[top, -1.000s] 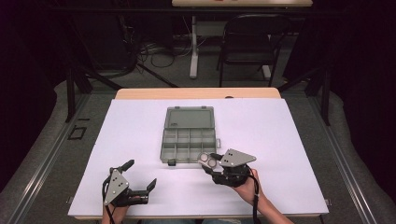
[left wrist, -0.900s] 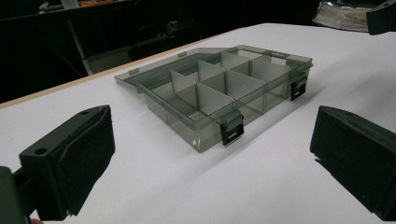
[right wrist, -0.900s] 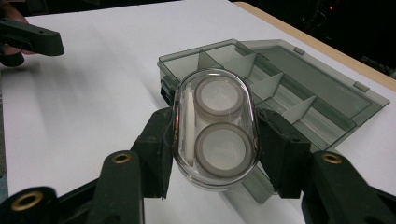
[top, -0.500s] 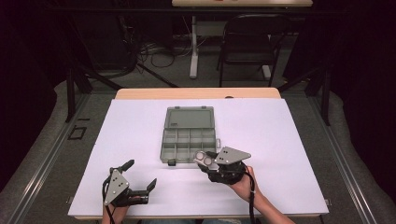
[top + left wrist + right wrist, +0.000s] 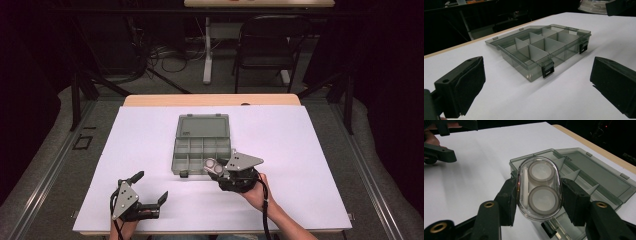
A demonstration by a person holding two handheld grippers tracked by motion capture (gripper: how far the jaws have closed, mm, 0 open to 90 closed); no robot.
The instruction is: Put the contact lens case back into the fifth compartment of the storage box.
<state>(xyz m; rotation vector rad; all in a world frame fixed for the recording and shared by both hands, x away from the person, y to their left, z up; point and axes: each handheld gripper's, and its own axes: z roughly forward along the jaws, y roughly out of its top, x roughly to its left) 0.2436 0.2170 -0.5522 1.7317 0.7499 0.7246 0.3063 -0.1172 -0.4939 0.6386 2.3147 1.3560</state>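
Observation:
A grey see-through compartment box (image 5: 201, 146) lies open in the middle of the white table, lid folded back on the far side, and it also shows in the left gripper view (image 5: 541, 48). My right gripper (image 5: 216, 167) is at the box's near right corner, shut on a clear oval case (image 5: 539, 187) with two white rings inside. The case hangs over the box's front edge (image 5: 596, 178). My left gripper (image 5: 150, 186) rests open near the table's front left, jaws wide apart (image 5: 539, 82) and pointing at the box, nothing between them.
The white table top (image 5: 310, 150) has bare room on both sides of the box. A wooden edge (image 5: 210, 100) runs along its far side. Beyond it stand a black chair (image 5: 265, 45) and loose cables on the floor.
My right gripper has edged a little to the left with the clear case, closer over the box's near corner. The left gripper has stayed put.

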